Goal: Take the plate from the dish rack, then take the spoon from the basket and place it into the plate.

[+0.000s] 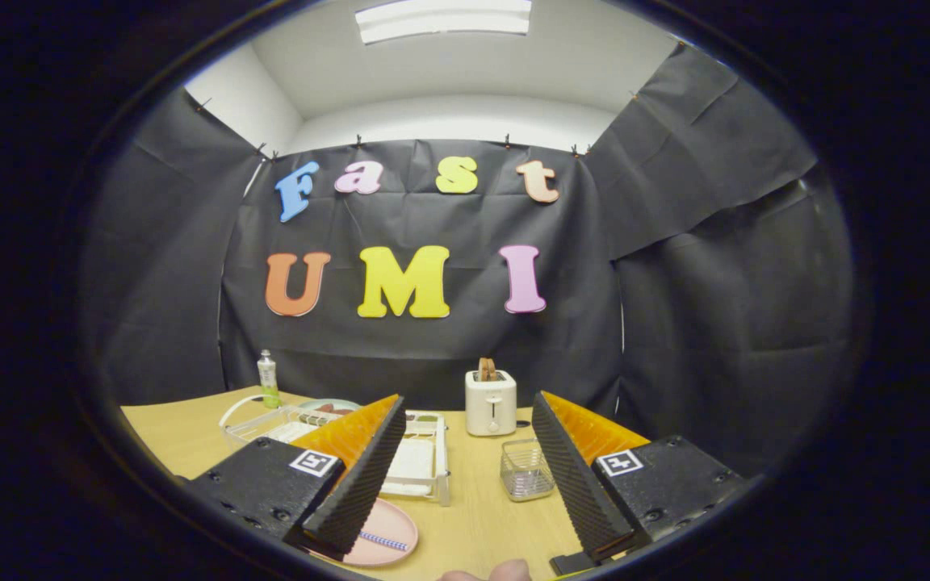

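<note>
The gripper [465, 484] is hovering above the wooden table [481, 516] with its fingers standing wide apart and gripping nothing. A pink plate [388, 532] is lying flat on the table near the left finger, partly hidden under it, and a spoon [383, 541] with a striped handle is resting in the plate. Just beyond the plate the white dish rack [421, 464] is sitting. A small clear basket [526, 470] is standing between the fingers, with a white toaster [490, 402] farther back. A bottle [268, 378] is standing far left.
</note>
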Tool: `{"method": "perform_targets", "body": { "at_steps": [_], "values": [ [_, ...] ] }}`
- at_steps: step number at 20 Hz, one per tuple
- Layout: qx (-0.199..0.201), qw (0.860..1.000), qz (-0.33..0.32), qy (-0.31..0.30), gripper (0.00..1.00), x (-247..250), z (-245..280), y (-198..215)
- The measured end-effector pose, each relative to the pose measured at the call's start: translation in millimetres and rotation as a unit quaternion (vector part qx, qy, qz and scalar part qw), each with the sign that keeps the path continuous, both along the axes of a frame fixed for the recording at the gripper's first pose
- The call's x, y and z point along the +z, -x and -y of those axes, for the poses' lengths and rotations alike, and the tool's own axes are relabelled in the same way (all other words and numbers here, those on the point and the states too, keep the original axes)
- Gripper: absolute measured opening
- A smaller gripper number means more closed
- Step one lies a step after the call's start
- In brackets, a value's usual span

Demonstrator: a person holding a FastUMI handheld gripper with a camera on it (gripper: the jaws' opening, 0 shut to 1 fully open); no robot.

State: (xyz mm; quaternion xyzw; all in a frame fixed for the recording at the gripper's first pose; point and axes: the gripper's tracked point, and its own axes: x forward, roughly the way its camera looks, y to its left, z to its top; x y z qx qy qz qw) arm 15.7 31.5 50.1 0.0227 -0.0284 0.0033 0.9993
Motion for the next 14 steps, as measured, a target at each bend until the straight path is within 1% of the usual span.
{"method": "perform_targets", "body": {
  "at_steps": [5, 14],
  "values": [
    [-0.007, 1.0, 0.004, 0.001, 1.0, 3.8, 4.3, 2.3],
    [-0.006, 1.0, 0.005, 0.009, 1.0, 4.6, -1.4, 5.1]
  ]
}}
